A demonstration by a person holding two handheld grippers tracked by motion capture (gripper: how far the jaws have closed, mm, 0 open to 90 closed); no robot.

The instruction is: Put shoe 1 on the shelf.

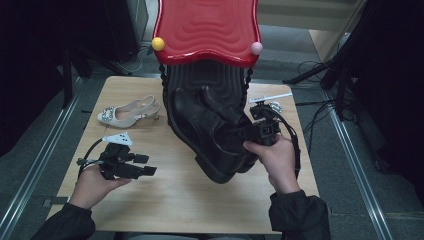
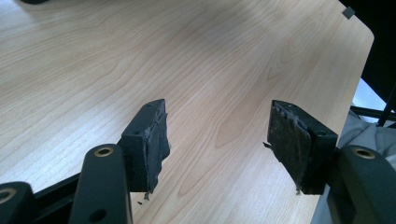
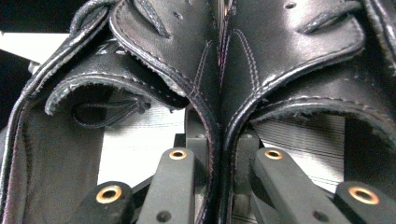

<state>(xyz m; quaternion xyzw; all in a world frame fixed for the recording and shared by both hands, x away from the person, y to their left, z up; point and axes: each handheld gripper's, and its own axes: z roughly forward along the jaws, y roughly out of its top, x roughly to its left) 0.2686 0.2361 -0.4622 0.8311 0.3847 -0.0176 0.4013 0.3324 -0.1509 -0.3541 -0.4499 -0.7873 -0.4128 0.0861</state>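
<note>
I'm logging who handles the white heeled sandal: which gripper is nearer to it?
Left. The left gripper hovers just below the white sandal, jaws open. The right gripper is across the table, clamping the black boots.

The near half of the pale wooden table lies bare, so a hand can pass freely there and between the two forearms. Ahead, the tall shoe rack with red wavy top blocks the table's far middle. The pair of black leather shoes fills the centre-right, lifted off the wood. The cream slingback heeled shoe occupies the far left, with open wood nearer.
</note>
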